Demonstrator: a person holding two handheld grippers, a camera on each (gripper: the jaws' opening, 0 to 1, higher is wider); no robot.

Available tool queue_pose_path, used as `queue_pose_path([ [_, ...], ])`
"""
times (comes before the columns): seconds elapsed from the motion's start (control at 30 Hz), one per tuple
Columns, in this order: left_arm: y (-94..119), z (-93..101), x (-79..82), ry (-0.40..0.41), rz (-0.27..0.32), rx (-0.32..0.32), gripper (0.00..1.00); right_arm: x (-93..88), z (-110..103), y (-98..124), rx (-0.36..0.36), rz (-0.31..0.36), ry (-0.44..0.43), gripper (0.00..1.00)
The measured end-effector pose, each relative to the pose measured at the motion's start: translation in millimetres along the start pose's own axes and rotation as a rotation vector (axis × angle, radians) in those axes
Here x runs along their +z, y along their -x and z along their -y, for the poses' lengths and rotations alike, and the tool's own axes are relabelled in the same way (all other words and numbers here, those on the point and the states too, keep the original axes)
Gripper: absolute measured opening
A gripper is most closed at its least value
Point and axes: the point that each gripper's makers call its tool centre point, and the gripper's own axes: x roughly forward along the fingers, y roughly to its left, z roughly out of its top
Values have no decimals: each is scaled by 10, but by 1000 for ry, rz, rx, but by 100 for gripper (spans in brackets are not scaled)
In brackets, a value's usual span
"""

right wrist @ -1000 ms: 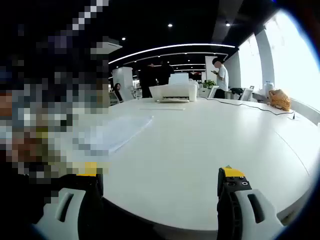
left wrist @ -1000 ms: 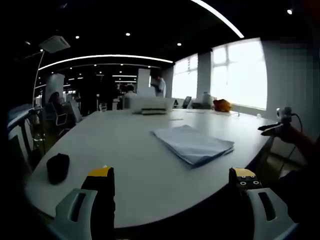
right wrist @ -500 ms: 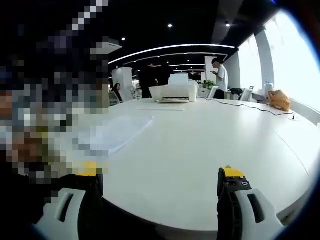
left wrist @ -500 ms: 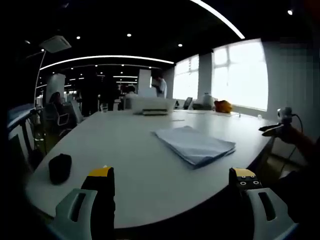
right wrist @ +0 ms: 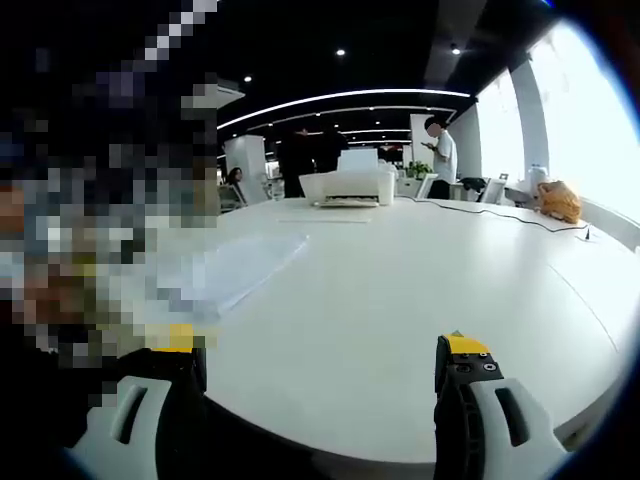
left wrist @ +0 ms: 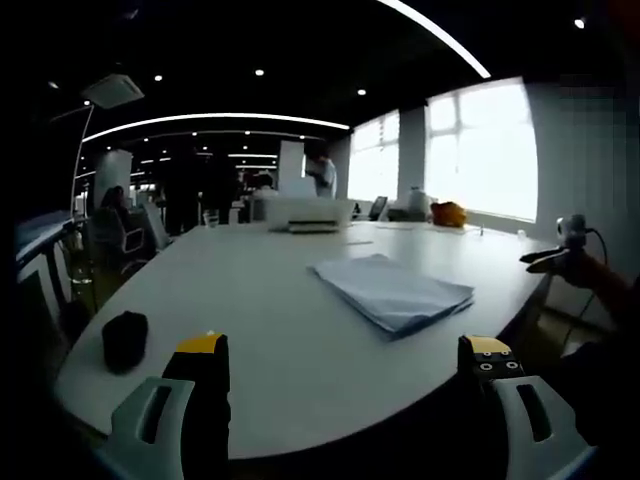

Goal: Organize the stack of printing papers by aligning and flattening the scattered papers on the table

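Paper is seen lying in a loose stack on the white table, toward the right of the left gripper view, well beyond the jaws and near the table's right edge. The sheets are not squared; the edges are fanned slightly at the near right corner. In the right gripper view the same stack is seen on the left side of the table, partly hidden by a mosaic patch.

The left gripper is held low over the near edge of the table, its two yellow-tipped jaws spread wide apart with nothing between them. The right gripper is likewise held at the near table edge, jaws spread wide and nothing gripped.

A small black object is seen on the table at the near left in the left gripper view; what it is cannot be told. A white printer is placed at the far end of the table, and it is also seen in the right gripper view. An orange object lies at the far right by the bright windows. A standing person is seen beyond the printer. A cable is laid across the far right part of the table.
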Motion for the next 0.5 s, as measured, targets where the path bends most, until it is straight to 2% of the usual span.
queue_pose_path([
  [0.5, 3, -3, 9, -5, 0, 0, 97, 3, -15, 5, 4, 0, 0, 90],
])
